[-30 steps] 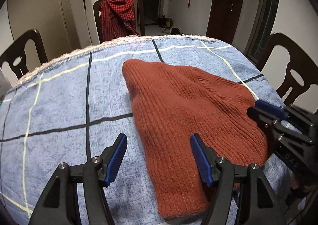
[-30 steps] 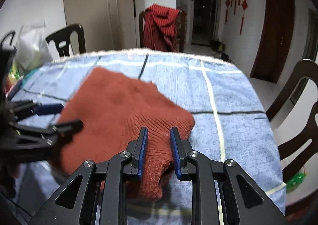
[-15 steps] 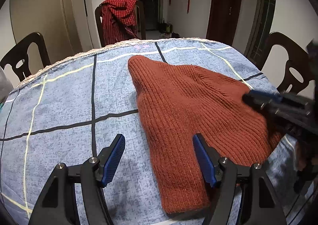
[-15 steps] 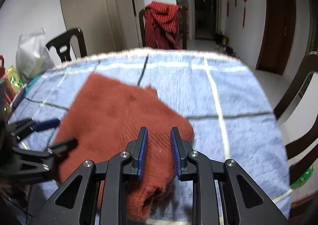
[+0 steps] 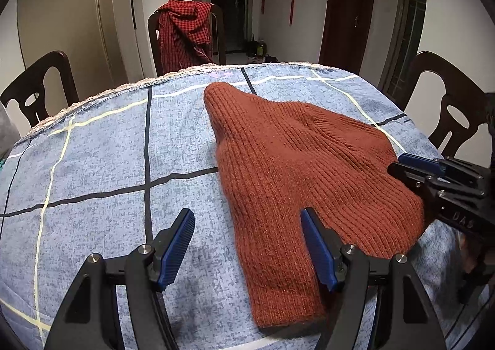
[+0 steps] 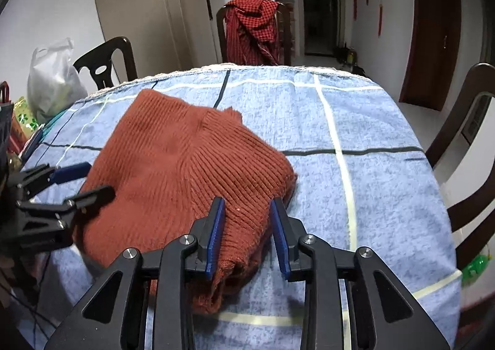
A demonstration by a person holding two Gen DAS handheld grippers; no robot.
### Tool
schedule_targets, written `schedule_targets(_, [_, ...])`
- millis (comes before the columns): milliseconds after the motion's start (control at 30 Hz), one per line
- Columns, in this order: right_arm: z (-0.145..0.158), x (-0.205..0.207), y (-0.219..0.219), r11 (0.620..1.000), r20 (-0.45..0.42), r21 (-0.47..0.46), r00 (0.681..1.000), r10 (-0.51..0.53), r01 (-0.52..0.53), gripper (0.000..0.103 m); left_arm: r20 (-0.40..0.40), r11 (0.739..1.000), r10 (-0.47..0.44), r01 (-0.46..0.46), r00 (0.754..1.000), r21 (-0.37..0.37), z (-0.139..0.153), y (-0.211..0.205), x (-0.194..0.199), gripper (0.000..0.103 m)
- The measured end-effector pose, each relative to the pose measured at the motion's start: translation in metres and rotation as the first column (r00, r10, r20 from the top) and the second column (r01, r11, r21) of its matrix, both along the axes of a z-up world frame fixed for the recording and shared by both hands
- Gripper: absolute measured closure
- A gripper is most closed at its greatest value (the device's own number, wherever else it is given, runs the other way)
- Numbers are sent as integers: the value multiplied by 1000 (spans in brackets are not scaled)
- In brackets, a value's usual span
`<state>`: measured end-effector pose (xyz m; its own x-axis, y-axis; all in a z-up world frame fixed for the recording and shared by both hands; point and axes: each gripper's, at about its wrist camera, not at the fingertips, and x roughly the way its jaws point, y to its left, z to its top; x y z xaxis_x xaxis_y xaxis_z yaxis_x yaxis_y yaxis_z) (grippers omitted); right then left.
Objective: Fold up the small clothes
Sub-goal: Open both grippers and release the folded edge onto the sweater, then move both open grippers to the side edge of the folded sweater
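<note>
A rust-red knitted garment (image 5: 294, 164) lies on the blue checked tablecloth (image 5: 108, 149). Its narrow part runs toward the near edge, between the fingers of my open left gripper (image 5: 247, 229), close to the right-hand finger and not pressed. In the right wrist view the garment (image 6: 185, 170) bunches into a thick fold at its near right corner. My right gripper (image 6: 247, 211) stands around that fold with its jaws apart; tablecloth shows between the fabric and the right-hand pad. Each gripper shows in the other's view: the right gripper (image 5: 396, 164) at the garment's right edge, the left gripper (image 6: 99, 180) at its left.
Dark wooden chairs ring the round table; the far chair carries a red checked cloth (image 5: 185, 28). A white plastic bag (image 6: 52, 84) and coloured packets sit at the table's left. The table's near edge runs just below both grippers. A chair (image 6: 464, 164) stands close on the right.
My right gripper's jaws have widened off the fold they pinched, and the garment's corner has settled onto the cloth. The narrow part now lies between my left gripper's fingers.
</note>
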<state>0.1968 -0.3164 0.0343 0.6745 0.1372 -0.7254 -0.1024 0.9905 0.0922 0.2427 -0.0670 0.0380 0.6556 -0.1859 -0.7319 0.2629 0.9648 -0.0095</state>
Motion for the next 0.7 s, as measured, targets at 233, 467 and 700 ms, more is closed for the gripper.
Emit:
schedule_targets(233, [16, -8, 2, 1000, 15, -11, 1000, -17, 17, 70, 2, 1000, 9, -9, 1000, 6, 1, -1, 0, 28])
schedule_targets(467, [8, -16, 7, 1000, 0, -9, 1000, 28, -28, 62, -39, 999, 24, -26, 999, -46, 2, 5, 5, 26])
schedule_targets(700, [26, -14, -24, 994, -6, 109, 1000, -27, 28, 48, -104, 987, 18, -34, 994, -156, 6, 20, 13, 24])
